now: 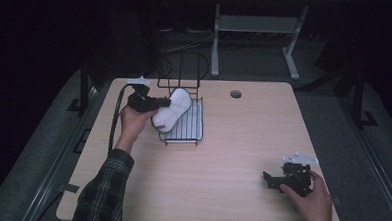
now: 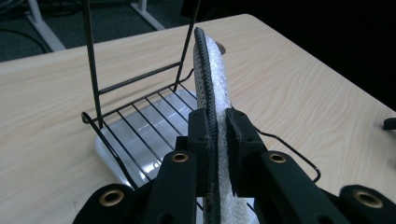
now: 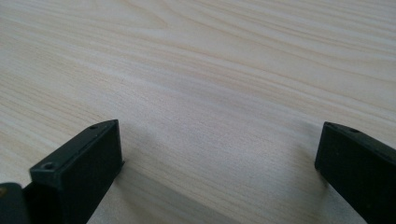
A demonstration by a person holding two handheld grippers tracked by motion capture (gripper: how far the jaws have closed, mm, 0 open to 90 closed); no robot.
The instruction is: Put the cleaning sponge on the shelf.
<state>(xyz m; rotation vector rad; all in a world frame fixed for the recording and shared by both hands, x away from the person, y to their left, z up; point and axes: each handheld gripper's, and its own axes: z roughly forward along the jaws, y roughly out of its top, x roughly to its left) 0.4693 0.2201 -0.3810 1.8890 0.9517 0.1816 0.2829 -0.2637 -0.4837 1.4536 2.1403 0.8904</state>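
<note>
A flat white foot-shaped pad (image 1: 173, 109) with a dark textured underside (image 2: 205, 74) stands on edge over a black wire rack (image 1: 186, 121). My left gripper (image 1: 160, 103) is shut on the pad's near end; in the left gripper view the jaws (image 2: 217, 126) pinch it from both sides. The rack (image 2: 135, 135) sits on a white tray with tall wire uprights behind it. At the table's front right, my right gripper (image 1: 268, 178) rests low over the bare wood. Its jaws stand wide apart in the right gripper view (image 3: 219, 154), with nothing between them.
The light wooden table (image 1: 232, 142) has a round cable hole (image 1: 235, 94) near its far edge. Beyond the table stand a metal desk frame (image 1: 257, 28) and loose cables on a dark floor. A cable (image 1: 114, 122) trails from the left gripper.
</note>
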